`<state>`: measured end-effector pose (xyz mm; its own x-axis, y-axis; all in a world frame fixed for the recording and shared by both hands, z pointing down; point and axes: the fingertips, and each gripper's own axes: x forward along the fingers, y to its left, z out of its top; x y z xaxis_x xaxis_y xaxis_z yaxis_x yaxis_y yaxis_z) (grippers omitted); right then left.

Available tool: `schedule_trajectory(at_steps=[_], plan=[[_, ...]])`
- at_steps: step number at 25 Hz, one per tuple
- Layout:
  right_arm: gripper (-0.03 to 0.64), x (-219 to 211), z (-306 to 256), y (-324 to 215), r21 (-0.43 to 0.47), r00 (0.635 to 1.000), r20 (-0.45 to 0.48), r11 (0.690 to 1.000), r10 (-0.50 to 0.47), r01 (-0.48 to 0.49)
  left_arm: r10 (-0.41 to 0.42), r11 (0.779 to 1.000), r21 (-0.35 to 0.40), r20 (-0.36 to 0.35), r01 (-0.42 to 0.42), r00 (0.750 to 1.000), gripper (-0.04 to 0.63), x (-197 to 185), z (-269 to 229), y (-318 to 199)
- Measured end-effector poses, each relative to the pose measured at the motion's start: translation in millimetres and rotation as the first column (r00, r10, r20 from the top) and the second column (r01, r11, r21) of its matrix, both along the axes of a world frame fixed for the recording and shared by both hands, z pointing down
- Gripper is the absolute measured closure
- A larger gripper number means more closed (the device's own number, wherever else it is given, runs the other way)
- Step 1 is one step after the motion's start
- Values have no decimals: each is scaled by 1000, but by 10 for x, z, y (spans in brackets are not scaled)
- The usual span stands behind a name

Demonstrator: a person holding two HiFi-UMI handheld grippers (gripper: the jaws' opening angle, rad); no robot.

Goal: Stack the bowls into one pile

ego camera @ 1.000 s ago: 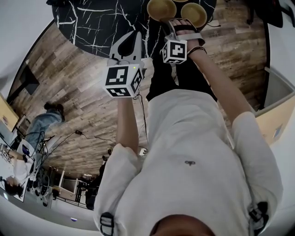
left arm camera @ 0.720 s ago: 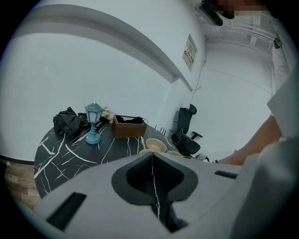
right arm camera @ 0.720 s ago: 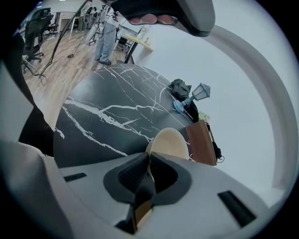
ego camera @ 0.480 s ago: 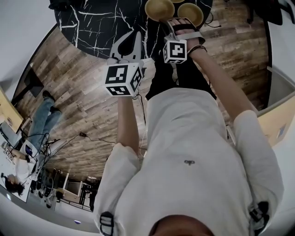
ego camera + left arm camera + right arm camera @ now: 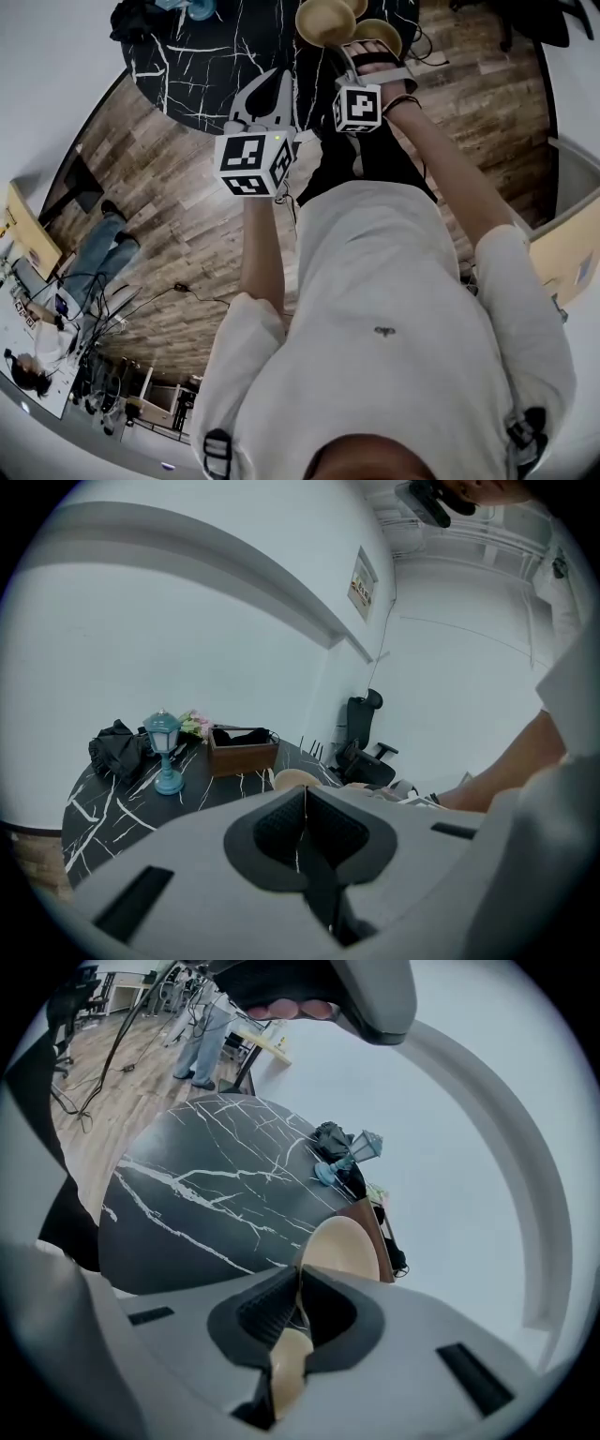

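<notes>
My right gripper (image 5: 298, 1279) is shut on the rim of a beige bowl (image 5: 342, 1246) and holds it tilted above the black marble table (image 5: 206, 1204). From the head view that bowl (image 5: 378, 36) sits just beyond the right gripper (image 5: 375, 54), and a second beige bowl (image 5: 325, 19) lies beside it to the left on the table (image 5: 206, 56). My left gripper (image 5: 270, 86) hovers over the table's near edge, left of the bowls. Its jaws (image 5: 305, 803) are shut with nothing between them. Past them a bowl (image 5: 292, 778) shows on the table.
At the table's far side stand a blue lantern (image 5: 166, 752), a brown wooden box (image 5: 242, 750), a black cloth bundle (image 5: 117, 750) and some flowers. An office chair (image 5: 367, 747) stands behind the table. A person (image 5: 89, 258) is on the wooden floor at the left.
Both grippers have risen a little, the right one taking its bowl up with it. The person on the floor at the left has shifted.
</notes>
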<state>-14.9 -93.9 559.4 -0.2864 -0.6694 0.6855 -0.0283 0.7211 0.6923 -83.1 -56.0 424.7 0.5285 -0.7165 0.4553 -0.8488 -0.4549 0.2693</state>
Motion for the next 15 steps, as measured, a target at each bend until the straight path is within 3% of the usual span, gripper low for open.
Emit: schedule_trajectory(at_steps=[15], plan=[[594, 323, -106, -395, 33, 999, -22, 999, 24, -23, 8, 1000, 11, 2, -8, 1000, 588, 262, -74, -212]])
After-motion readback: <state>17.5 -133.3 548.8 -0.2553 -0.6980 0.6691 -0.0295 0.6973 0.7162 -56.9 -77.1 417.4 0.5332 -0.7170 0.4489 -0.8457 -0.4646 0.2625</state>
